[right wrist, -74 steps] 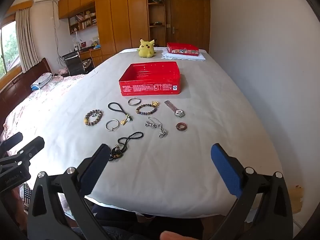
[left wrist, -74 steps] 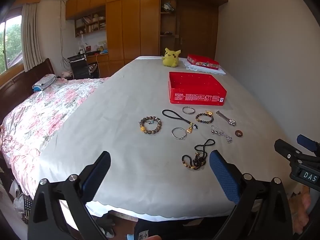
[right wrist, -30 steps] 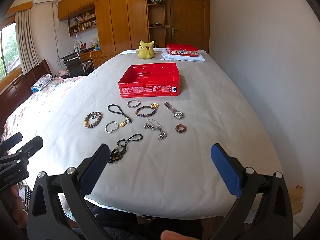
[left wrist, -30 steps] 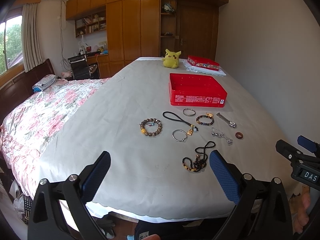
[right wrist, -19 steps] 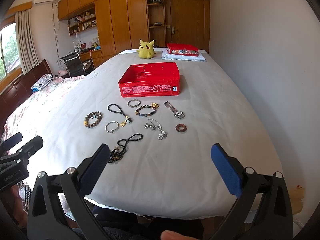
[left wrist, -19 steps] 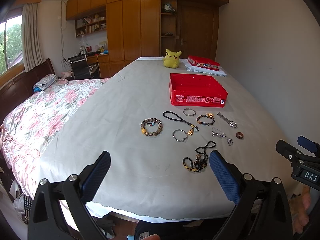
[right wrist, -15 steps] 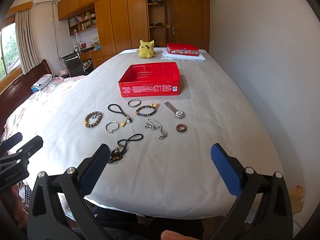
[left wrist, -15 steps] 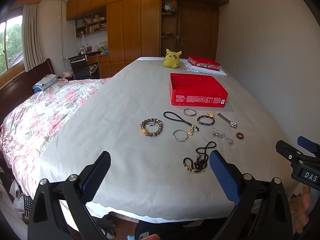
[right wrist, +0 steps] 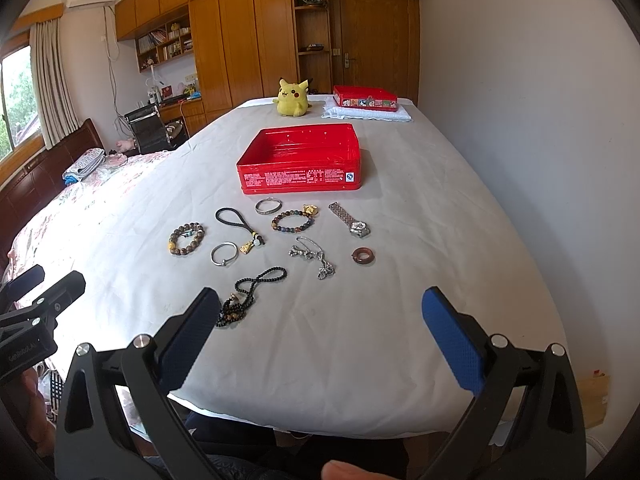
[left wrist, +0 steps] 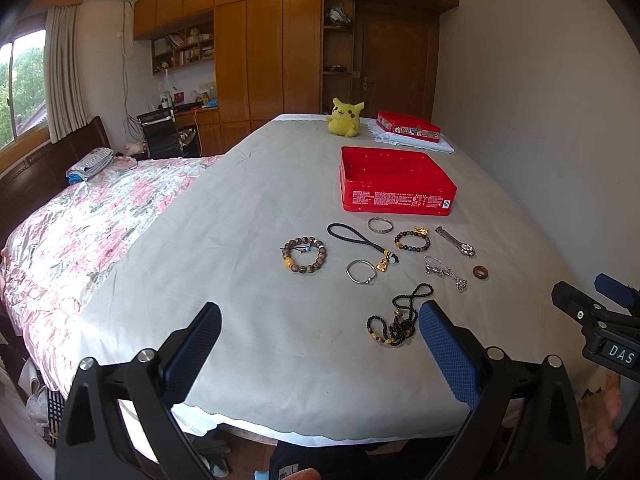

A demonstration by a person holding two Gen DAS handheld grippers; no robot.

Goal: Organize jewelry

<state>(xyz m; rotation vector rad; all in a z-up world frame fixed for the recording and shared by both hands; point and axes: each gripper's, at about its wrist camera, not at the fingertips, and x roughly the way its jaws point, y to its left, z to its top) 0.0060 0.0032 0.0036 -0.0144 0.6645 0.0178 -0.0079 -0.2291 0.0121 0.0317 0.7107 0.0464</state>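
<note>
Both grippers hung over the near edge of the bench (right wrist: 420, 152), which was covered in a white cloth. The left gripper (left wrist: 320, 344) had its blue-padded fingers (left wrist: 192, 348) spread wide and held nothing; the right gripper (right wrist: 320, 328) was just as wide and just as empty.

The jewelry lay loose on the cloth in front of an open, empty red tin (right wrist: 300, 160). From the left came a brown bead bracelet (right wrist: 187, 239) with one gold bead, a black cord with a gold charm (right wrist: 238, 224), and a thin silver bangle (right wrist: 224, 254). Nearest the grippers was a dark bead necklace (right wrist: 248, 294), bunched at one end. Further right were a second silver bangle (right wrist: 268, 205), a mixed-colour bead bracelet (right wrist: 292, 219), a crumpled silver chain (right wrist: 314, 258), a metal watch (right wrist: 350, 218) and a small brown ring (right wrist: 363, 256).

All of it looked light. The bead strings and the chain would probably hang limp and swing, so a pinch across a bunched part seemed safest. The bangles and the ring were stiff, smooth and flat on the cloth, likely to slip; gripping across the rim looked best. The watch was likely the heaviest, and its band offered the easiest hold.
</note>
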